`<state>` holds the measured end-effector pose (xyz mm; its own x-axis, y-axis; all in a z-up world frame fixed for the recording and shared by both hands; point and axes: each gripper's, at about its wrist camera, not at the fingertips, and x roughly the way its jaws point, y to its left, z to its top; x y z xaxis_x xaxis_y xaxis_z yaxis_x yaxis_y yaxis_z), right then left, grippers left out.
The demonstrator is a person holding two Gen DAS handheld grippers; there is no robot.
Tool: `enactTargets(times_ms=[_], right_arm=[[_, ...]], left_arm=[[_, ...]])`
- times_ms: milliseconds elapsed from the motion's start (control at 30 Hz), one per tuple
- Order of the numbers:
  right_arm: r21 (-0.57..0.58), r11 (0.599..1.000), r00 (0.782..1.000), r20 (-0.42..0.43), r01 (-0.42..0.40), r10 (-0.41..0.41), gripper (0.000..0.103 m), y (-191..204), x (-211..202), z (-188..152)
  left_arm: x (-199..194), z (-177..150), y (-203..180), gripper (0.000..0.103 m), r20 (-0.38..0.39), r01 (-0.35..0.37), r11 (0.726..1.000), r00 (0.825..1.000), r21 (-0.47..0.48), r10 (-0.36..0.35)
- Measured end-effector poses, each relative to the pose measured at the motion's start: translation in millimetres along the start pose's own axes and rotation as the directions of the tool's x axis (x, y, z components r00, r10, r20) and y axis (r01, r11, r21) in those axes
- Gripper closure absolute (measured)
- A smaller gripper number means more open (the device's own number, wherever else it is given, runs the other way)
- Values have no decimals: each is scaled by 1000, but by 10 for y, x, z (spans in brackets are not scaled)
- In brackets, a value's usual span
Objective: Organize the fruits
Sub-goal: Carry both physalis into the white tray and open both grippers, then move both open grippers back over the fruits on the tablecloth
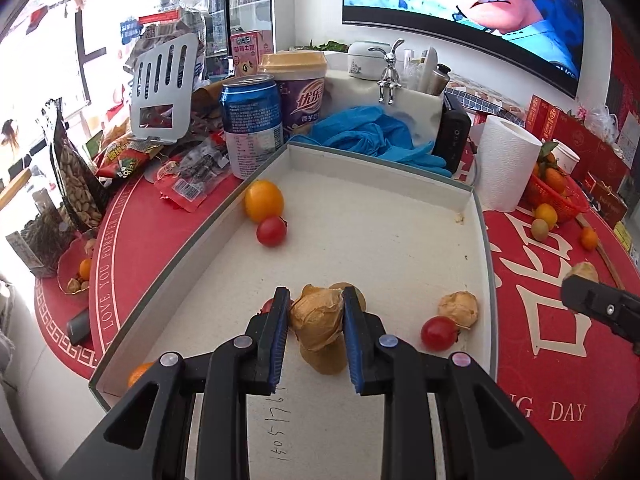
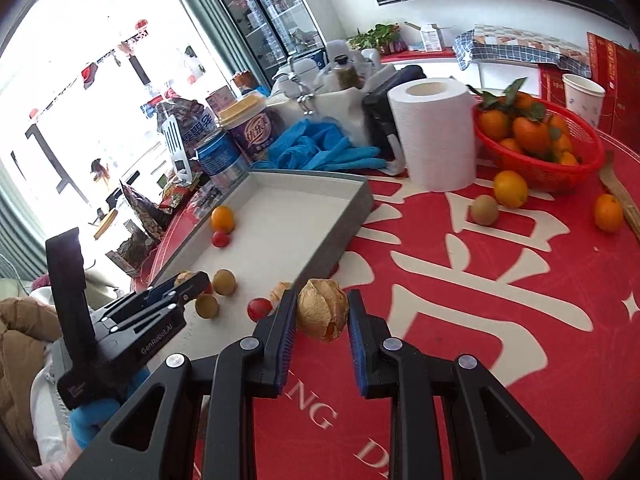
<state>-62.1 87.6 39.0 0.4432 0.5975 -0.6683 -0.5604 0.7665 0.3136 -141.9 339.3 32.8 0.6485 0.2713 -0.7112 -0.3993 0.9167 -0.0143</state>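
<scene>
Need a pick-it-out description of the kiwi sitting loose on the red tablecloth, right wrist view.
Start at the white paper towel roll and the red basket of oranges beside it on the red tablecloth. Just in front of the basket, three loose fruits lie on the cloth. The kiwi is the leftmost, touching a yellow-orange citrus; it alone is dull brownish-green and fuzzy, not glossy orange.

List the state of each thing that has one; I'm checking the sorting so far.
left gripper: shut on a husked berry, over the tray
right gripper: shut on another husked berry, over the red mat
tray: holds several fruits
red basket: full of oranges
blue can: upright
paper roll: upright
screen: on
</scene>
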Motion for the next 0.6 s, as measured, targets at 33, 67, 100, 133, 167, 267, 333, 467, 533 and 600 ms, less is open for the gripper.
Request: enactTargets(times_ms=[33,67,100,133,167,267,333,467,533,600], right_arm=[[-4,1000,1000,-6,-4,4,78,51,59,31],[-10,1000,1000,-12,-5,4,78,107,133,73],[-15,1000,1000,-16,-3,3,78,157,192,97],[-21,1000,1000,-21,0,-1,78,205,256,121],[-27,1000,1000,-27,5,-6,78,246,315,143],[-47,999,999,-42,15,-17,78,370,491,212],[-64,998,998,-51,17,-21,77,444,588,248],[-76,997,998,-54,30,-34,15,533,659,301],[-99,993,998,-12,58,-60,12,571,567,345],[-134,985,994,31,105,-102,12,582,435,393]], left_arm=[[14,9,0,75,3,6,1000,1000,-5,-6],[24,16,-3,75,11,8,1000,1000,-7,-8],[30,23,-8,74,25,5,1000,1000,-6,-5],[33,21,-14,74,36,0,1000,999,-4,0],[40,20,-14,74,37,-2,1000,999,-4,2],[64,18,11,72,25,29,999,999,-17,-28],[59,12,26,63,30,28,999,999,-21,-27],[-6,-3,52,23,61,32,999,998,-31,-30],[-61,-8,42,23,85,18,999,996,-27,-16],[-86,-8,35,22,91,25,999,996,-25,-22]])
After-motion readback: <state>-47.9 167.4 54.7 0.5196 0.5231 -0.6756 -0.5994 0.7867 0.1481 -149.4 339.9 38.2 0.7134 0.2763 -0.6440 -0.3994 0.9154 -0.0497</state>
